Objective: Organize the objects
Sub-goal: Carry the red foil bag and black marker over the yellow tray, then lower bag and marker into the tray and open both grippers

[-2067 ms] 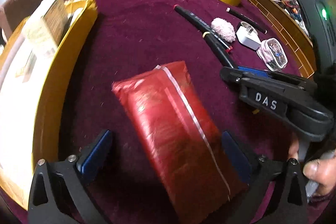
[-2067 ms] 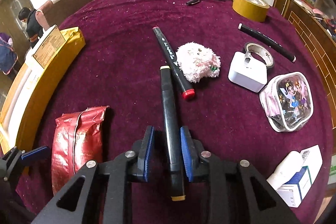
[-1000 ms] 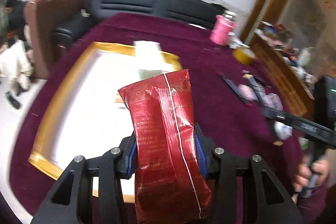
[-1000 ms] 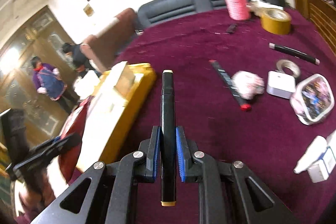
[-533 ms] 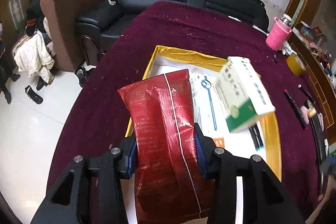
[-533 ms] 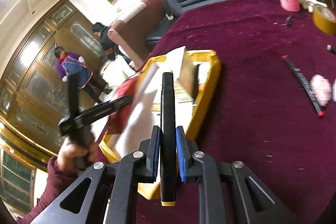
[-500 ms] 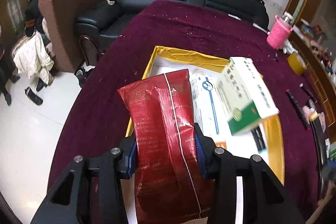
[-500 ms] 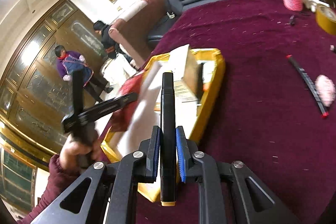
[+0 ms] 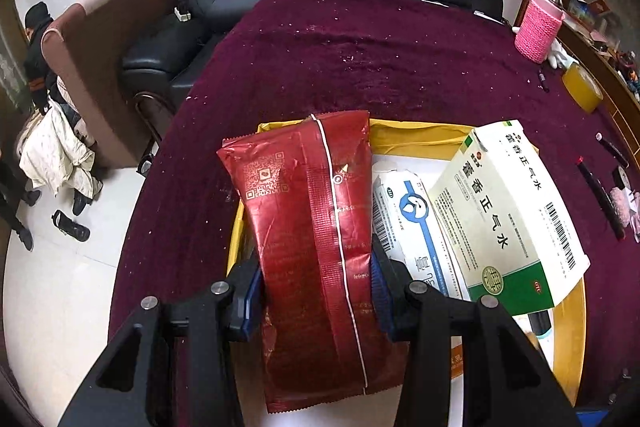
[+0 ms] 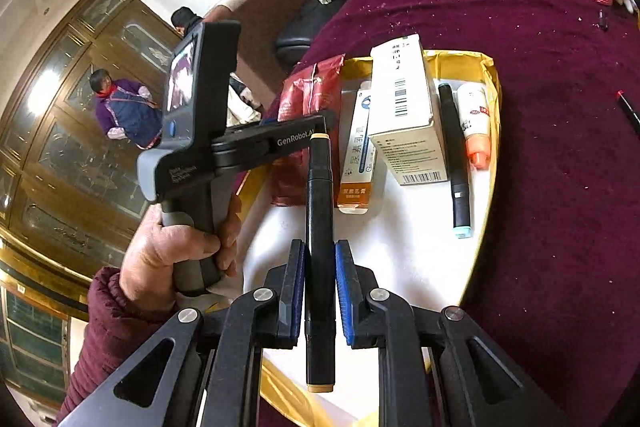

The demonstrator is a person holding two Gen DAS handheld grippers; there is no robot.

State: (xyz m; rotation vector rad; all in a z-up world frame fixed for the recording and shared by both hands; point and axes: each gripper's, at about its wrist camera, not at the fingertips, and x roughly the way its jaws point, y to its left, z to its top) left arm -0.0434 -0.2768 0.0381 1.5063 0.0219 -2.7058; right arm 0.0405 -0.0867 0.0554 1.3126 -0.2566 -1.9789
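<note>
Red foil packet (image 9: 316, 227) clamped in left gripper (image 9: 316, 291) fingers; right gripper (image 10: 319, 291) fingers pinch black marker (image 10: 319, 227) above yellow tray (image 10: 490, 131).

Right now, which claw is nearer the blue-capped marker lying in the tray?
Right. The right claw hovers over the tray just beside the blue-capped marker; the left claw is across the boxes.

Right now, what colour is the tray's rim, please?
Yellow; the tray rim shows best in the right wrist view.
</note>
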